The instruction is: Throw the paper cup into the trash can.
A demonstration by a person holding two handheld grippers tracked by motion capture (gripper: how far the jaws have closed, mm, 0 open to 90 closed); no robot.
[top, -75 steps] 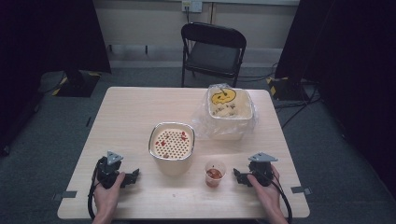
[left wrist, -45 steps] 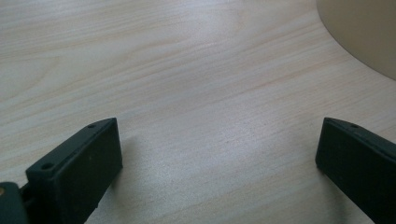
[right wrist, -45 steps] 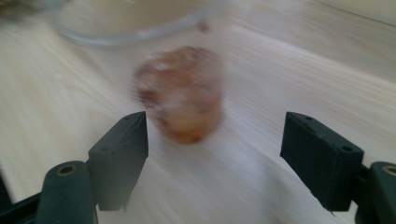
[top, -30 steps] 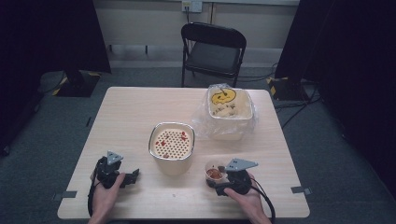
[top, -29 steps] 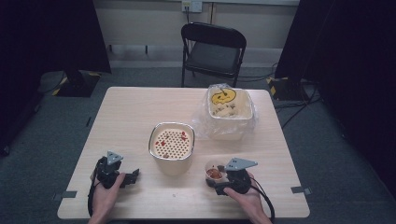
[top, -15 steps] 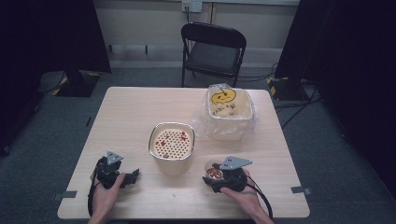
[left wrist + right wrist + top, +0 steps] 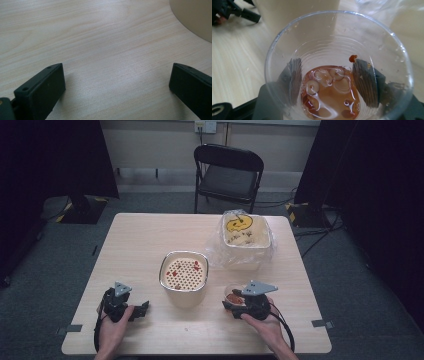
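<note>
Right tool (image 7: 234, 303) around small clear cup (image 7: 233, 296), left tool (image 7: 141, 309) resting on table (image 7: 150, 240)

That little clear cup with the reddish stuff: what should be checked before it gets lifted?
1. Right tool around the clear cup: ok, a jaw on each side; they have just been closing.
2. Firm grip: cannot tell, pads seen only through the plastic.
3. Cup upright: ok.
4. Reddish liquid low in the cup: ok.
5. Strainer bowl standing ready nearby: ok.
6. Left tool out of the way: ok, open over bare table.
</note>
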